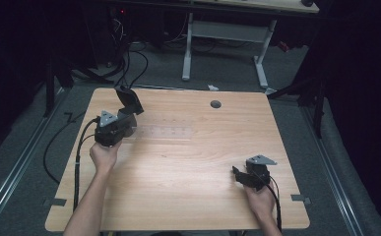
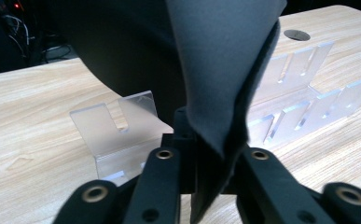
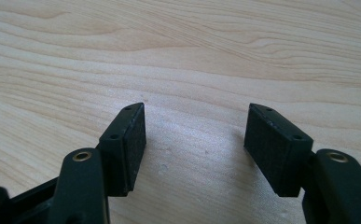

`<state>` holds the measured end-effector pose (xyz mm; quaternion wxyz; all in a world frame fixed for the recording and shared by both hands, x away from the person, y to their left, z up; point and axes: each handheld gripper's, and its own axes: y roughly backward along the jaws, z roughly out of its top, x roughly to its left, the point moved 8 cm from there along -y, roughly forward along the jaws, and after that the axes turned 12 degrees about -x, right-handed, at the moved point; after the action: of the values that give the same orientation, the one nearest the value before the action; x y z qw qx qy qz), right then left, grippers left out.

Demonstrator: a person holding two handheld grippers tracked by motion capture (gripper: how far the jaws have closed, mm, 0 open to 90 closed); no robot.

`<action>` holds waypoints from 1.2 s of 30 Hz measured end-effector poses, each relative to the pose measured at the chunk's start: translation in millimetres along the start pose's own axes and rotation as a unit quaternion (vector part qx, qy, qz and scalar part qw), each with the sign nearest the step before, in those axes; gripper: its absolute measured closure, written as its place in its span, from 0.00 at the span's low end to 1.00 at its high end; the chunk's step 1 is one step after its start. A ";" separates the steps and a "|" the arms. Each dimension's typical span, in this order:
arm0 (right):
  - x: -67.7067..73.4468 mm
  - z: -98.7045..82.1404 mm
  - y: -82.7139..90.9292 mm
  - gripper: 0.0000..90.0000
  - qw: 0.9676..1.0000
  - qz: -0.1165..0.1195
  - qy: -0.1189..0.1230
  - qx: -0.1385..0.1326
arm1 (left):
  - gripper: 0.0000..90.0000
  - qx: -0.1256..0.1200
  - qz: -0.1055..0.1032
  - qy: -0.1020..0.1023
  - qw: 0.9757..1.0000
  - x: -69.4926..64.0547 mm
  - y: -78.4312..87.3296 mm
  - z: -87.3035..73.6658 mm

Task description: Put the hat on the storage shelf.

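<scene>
Jaws of the left gripper (image 2: pixel 206 158) pinch a dark cloth (image 2: pixel 225 60); right gripper (image 3: pixel 194 140) jaws spread, empty.

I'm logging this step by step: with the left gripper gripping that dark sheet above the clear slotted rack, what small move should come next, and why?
Probably lower the left gripper slightly so the dark sheet drops toward a slot in the clear slotted rack. The sheet is clamped and hangs just above the rack, not yet in a slot. The right gripper is open over bare table, so it offers no support.
</scene>
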<state>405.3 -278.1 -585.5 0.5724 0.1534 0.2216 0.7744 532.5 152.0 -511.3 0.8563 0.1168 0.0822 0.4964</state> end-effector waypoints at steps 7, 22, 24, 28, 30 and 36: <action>0.0 0.0 0.0 0.43 1.000 0.000 0.000 0.000 | 0.79 0.002 0.003 0.002 1.000 -0.9 2.2 1.4; 0.0 0.0 0.0 0.43 1.000 0.000 0.000 0.000 | 0.46 -0.004 0.025 0.028 0.999 11.1 20.2 3.4; 0.1 0.0 0.0 0.43 1.000 0.000 0.000 0.000 | 0.44 -0.005 0.022 0.031 0.999 11.8 24.2 3.2; 0.1 0.0 0.0 0.43 1.000 0.000 0.000 0.000 | 0.39 0.000 0.011 0.037 0.999 11.1 31.8 3.6; 0.1 0.0 0.0 0.43 1.000 0.000 0.000 0.000 | 0.39 -0.005 0.009 0.035 0.999 10.6 36.4 6.0; 0.1 0.0 0.0 0.43 1.000 0.000 0.000 0.000 | 0.38 -0.009 0.008 0.047 0.999 12.2 45.8 5.9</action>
<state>405.3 -278.0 -585.5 0.5725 0.1538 0.2216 0.7743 502.0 183.9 -493.0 0.8483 0.0858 0.1169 0.5094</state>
